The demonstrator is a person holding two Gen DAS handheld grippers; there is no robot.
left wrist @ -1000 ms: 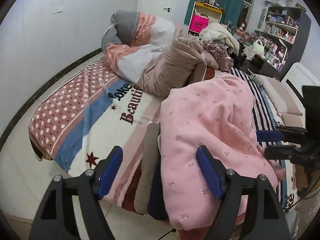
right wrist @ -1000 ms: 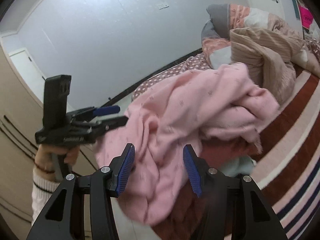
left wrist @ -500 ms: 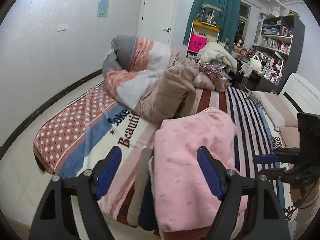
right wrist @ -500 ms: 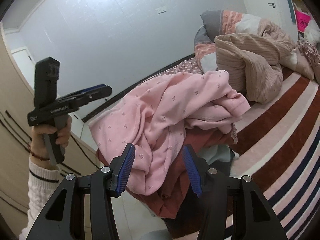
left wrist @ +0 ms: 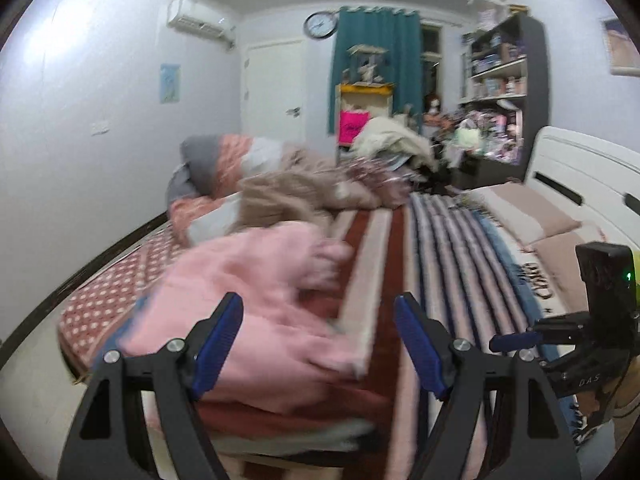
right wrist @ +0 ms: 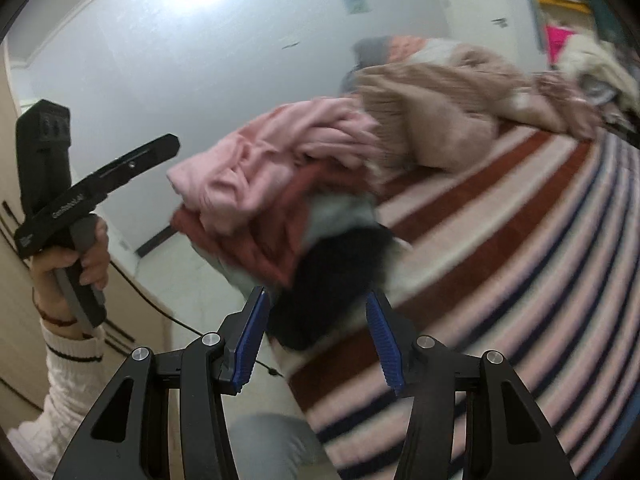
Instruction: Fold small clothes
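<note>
Both grippers empty over the bed (left wrist: 440,240)
Left gripper (left wrist: 320,344) and right gripper (right wrist: 316,340) spread wide; pink top (left wrist: 248,280) ahead of left fingers.

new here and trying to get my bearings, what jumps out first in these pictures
The pink fleece garment catches the eye first, crumpled on top of a pile of clothes at the near corner of the striped bed. Both the left gripper and the right gripper hang open in front of that pile, holding nothing. Behind it, a heap of tan and pink bedding lies across the bed.
</note>
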